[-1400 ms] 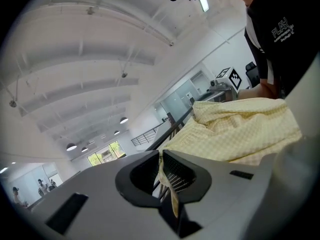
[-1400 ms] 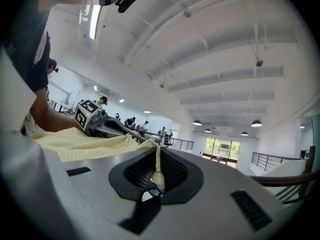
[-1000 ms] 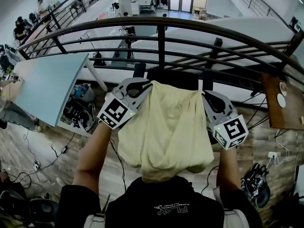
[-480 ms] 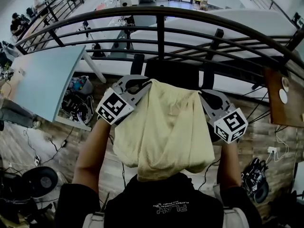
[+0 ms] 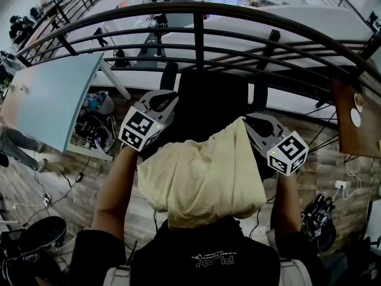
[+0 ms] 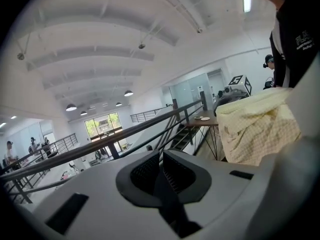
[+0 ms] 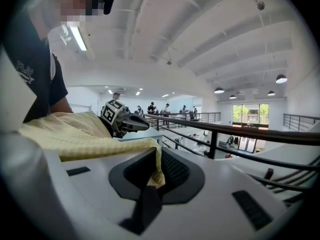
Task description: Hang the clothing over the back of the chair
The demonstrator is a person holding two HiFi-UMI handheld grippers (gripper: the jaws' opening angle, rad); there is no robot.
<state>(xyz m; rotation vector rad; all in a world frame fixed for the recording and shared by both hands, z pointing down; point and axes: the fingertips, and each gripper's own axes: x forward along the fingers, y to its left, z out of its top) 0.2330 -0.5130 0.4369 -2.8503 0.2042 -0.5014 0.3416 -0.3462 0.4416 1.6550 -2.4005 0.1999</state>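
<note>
A pale yellow checked garment [image 5: 202, 177] hangs bunched in front of the person's chest, above the black chair back [image 5: 214, 94]. My right gripper [image 5: 253, 121] is shut on its upper right corner, and the cloth [image 7: 75, 134] is pinched between the pads in the right gripper view. My left gripper [image 5: 161, 97] stands at the chair's left edge, apart from the garment. In the left gripper view its jaws [image 6: 161, 169] hold nothing and show only a narrow gap, with the garment [image 6: 255, 129] off to the right.
A dark metal railing [image 5: 202, 37] curves just beyond the chair. A light blue table [image 5: 53, 100] stands at the left with bags [image 5: 98, 136] under it. A brown side table [image 5: 357, 124] is at the right. Cables lie on the wooden floor.
The garment's left corner has come out of the left gripper and dropped. The cloth now sags lower and to the right, baring the chair back. Both grippers stay near the chair.
</note>
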